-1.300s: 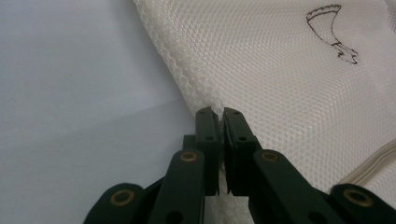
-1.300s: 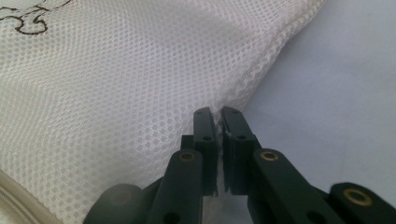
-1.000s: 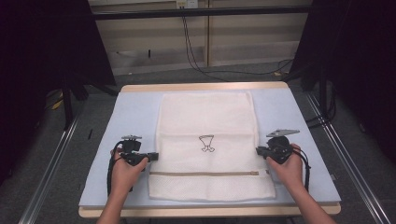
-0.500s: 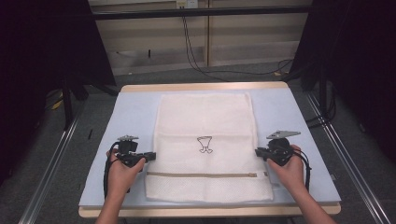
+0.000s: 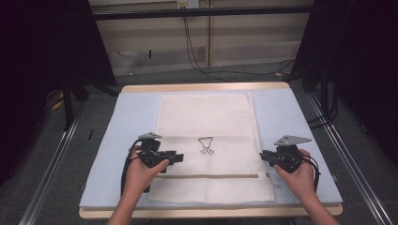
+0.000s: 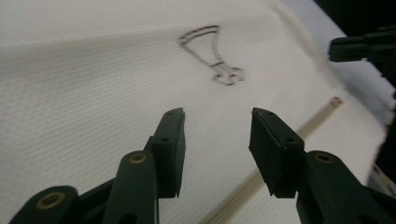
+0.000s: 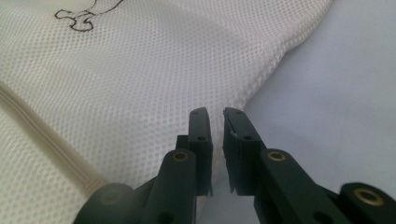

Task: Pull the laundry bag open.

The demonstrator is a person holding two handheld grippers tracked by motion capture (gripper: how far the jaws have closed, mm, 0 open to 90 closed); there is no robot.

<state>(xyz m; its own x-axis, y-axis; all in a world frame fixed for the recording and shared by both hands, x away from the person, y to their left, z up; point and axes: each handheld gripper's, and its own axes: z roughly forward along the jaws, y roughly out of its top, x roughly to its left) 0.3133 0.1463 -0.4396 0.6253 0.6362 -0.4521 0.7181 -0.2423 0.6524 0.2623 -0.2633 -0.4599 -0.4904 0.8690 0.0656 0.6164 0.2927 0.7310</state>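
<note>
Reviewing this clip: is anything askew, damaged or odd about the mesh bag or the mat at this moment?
Nothing stands out. The white mesh bag lies flat and roughly square on the blue mat, its zipper running straight across. The left gripper is open over the bag; the right gripper, nearly shut, sits at the bag's right edge.

A wooden table (image 5: 197, 87) carries a pale blue mat (image 5: 131, 122) under a white mesh bag (image 5: 206, 117).

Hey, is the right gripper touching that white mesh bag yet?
Cannot tell. In the right gripper view the right gripper, jaws nearly closed, sits at the mesh bag's edge, with neither contact nor gap plain.
</note>
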